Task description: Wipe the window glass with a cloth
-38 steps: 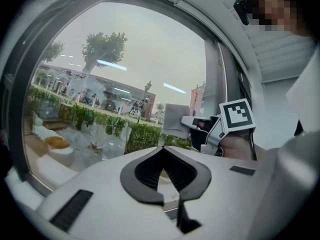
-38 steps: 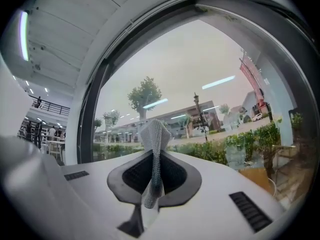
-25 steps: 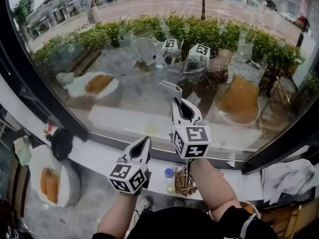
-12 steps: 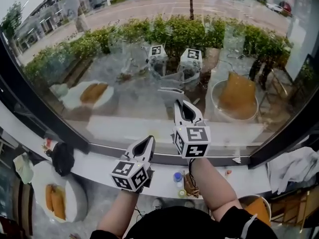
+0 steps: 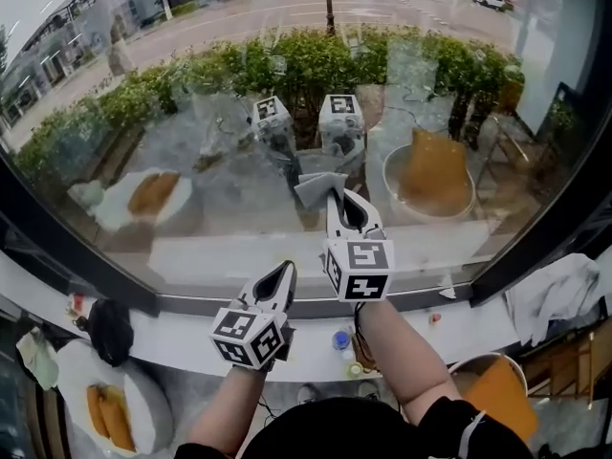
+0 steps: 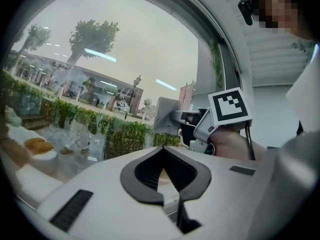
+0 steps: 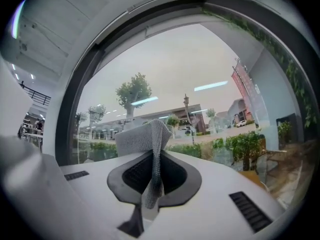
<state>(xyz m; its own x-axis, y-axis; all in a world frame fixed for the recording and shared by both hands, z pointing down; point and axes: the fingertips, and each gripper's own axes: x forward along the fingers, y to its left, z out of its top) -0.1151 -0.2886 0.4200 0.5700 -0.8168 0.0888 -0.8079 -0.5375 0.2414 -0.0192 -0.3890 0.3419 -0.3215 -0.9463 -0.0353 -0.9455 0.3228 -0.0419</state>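
A big curved pane of window glass (image 5: 210, 151) fills the head view above the white sill. My right gripper (image 5: 337, 191) is raised toward the glass and shut on a folded grey cloth (image 5: 319, 185). In the right gripper view the cloth (image 7: 145, 139) stands up out of the closed jaws, just before the window glass (image 7: 200, 84). My left gripper (image 5: 282, 273) hangs lower, over the sill, jaws shut with nothing between them. The left gripper view shows the right gripper (image 6: 200, 124) with the cloth (image 6: 166, 115) at its tip beside the glass.
A white sill (image 5: 182, 338) runs under the dark window frame (image 5: 86, 256). A small bottle (image 5: 341, 340) stands on the sill beneath my right forearm. A black object (image 5: 109, 329) lies at the left, a white cloth (image 5: 555, 295) at the right. Below left sits a plate with bread (image 5: 110, 411).
The head view has tilted upward, so the glass and street fill more of it. My right gripper with the cloth has risen a little along the glass. The left gripper stays put.
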